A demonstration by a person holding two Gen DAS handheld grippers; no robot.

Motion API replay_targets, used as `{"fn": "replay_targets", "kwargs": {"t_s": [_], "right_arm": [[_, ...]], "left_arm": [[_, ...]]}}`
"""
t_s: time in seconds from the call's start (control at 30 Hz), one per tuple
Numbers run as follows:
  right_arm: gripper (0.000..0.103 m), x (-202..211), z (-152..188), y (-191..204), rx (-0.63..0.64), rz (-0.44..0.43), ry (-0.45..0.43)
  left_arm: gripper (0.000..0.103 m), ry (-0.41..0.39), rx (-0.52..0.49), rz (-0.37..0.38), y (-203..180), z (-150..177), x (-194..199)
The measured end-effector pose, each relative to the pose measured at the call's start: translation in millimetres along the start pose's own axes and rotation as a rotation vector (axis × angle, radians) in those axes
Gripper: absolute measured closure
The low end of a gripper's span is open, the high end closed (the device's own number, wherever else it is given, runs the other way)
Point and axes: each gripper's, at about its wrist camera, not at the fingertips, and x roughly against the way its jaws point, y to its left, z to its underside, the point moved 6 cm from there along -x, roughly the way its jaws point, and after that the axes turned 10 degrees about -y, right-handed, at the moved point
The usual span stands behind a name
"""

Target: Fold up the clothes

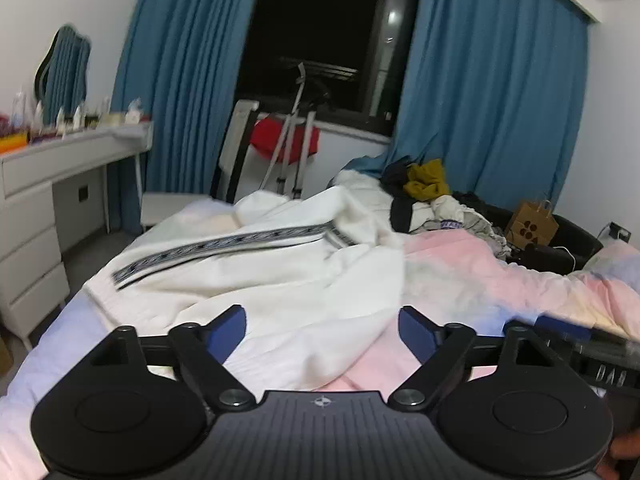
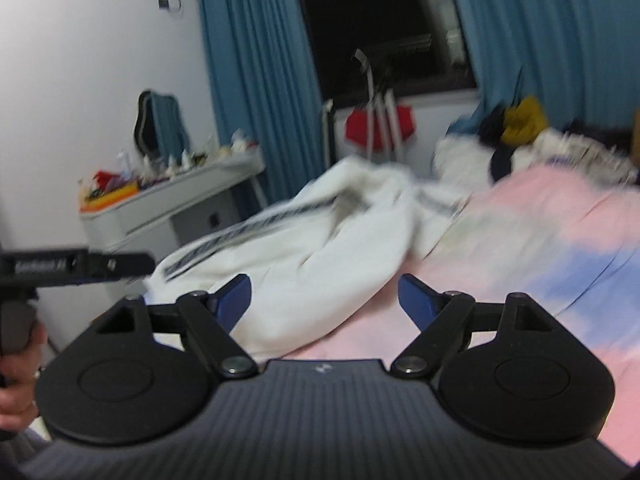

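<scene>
A white garment (image 1: 256,276) with a dark patterned stripe lies crumpled on the bed's pink and blue sheet (image 1: 500,292). My left gripper (image 1: 322,330) hangs above its near edge, jaws wide apart, open, nothing between the blue pads (image 1: 226,330). In the right wrist view the same white garment (image 2: 304,252) lies ahead and to the left. My right gripper (image 2: 324,300) is open too, above the garment's near edge and the sheet (image 2: 540,240), holding nothing. The left tool shows at that view's left edge in a hand (image 2: 18,364).
A pile of other clothes (image 1: 428,192), dark, mustard and white, sits at the bed's far end by the blue curtains (image 1: 488,92). A paper bag (image 1: 530,222) stands at the right. A white dresser (image 1: 48,184) with small items lines the left wall, a chair (image 1: 236,148) beyond.
</scene>
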Motion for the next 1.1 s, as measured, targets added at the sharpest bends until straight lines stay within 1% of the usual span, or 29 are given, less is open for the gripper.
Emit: {"fn": "replay_targets", "kwargs": {"t_s": [0.07, 0.17, 0.2, 0.27, 0.33, 0.47, 0.6, 0.67, 0.73, 0.87, 1.0, 1.1], "right_arm": [[0.021, 6.4, -10.8, -16.0, 0.031, 0.021, -0.033], [0.021, 15.2, -17.9, -37.6, 0.064, 0.052, -0.097], [0.021, 17.3, -15.8, -44.1, 0.062, 0.059, -0.109], [0.021, 18.6, -7.5, -57.2, 0.036, 0.075, -0.111], [0.021, 18.6, -2.8, -67.8, 0.005, 0.086, -0.100], [0.021, 19.6, -8.0, -79.6, -0.018, 0.101, -0.115], [0.021, 19.8, -5.8, -92.4, -0.033, 0.163, -0.101], [0.021, 19.7, -2.4, -101.2, -0.045, 0.197, -0.095], [0.021, 19.3, 1.4, -110.5, -0.059, 0.227, -0.091], [0.021, 16.1, 9.6, -129.8, -0.104, 0.271, -0.084], [0.021, 6.7, 22.7, -149.3, -0.148, 0.321, -0.062], [0.021, -8.0, 30.6, -164.5, -0.175, 0.343, -0.043]], "left_arm": [[0.015, -0.017, -0.017, 0.002, -22.6, 2.4, -0.6], [0.009, -0.030, -0.022, -0.009, -45.0, 17.2, -4.5], [0.007, -0.029, -0.023, -0.009, -50.9, 23.5, -5.5], [0.007, -0.008, -0.033, -0.008, -61.1, 34.9, -8.1], [0.007, 0.011, -0.057, -0.021, -66.3, 43.0, -11.8], [0.007, 0.043, -0.077, -0.026, -63.6, 48.8, -36.0], [0.007, 0.065, -0.102, -0.022, -59.4, 49.5, -65.0], [0.008, 0.080, -0.104, -0.001, -58.6, 46.5, -90.4], [0.012, 0.083, -0.141, -0.001, -62.7, 42.1, -122.6], [0.014, 0.066, -0.210, 0.007, -77.7, 31.5, -185.0], [0.014, 0.033, -0.280, 0.043, -107.6, 19.9, -250.9], [0.016, 0.027, -0.354, 0.041, -134.1, 15.6, -305.4]]}}
